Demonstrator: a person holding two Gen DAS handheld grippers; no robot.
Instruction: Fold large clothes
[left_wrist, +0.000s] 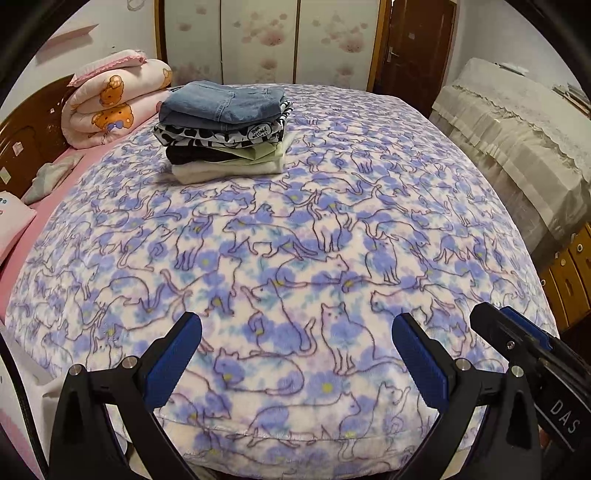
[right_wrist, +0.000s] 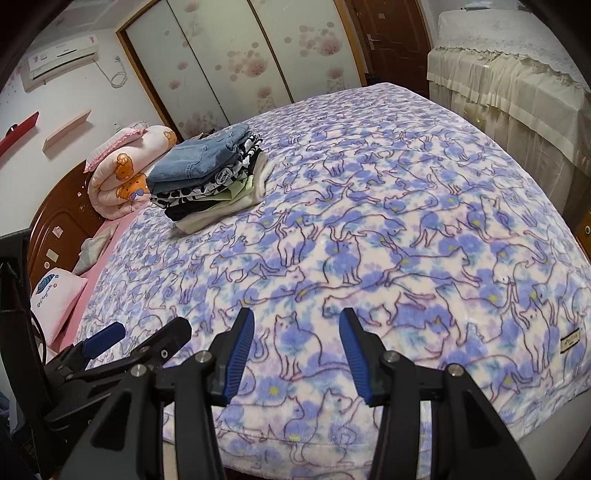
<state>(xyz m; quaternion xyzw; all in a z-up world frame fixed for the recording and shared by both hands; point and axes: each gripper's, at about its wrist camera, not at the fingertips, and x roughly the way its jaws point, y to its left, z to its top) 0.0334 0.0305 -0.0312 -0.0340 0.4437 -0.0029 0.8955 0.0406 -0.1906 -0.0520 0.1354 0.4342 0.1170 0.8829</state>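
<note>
A stack of folded clothes (left_wrist: 225, 129), with blue jeans on top, then a black-and-white print, green and cream pieces, sits on the far left part of the bed; it also shows in the right wrist view (right_wrist: 210, 181). The bed is covered by a purple cat-print blanket (left_wrist: 295, 240) (right_wrist: 369, 240). My left gripper (left_wrist: 295, 328) is open and empty above the blanket's near edge. My right gripper (right_wrist: 297, 321) is open and empty beside it; its fingers (left_wrist: 513, 332) show at the right of the left wrist view. The left gripper's fingers (right_wrist: 107, 339) show at the lower left of the right wrist view.
A rolled pink bear-print quilt (left_wrist: 114, 99) lies by the wooden headboard (left_wrist: 33, 129) at the far left. A pink pillow (right_wrist: 59, 295) lies at the left. A lace-covered cabinet (left_wrist: 517, 147) stands right of the bed. Wardrobe doors (left_wrist: 266, 40) and a brown door (left_wrist: 417, 44) are behind.
</note>
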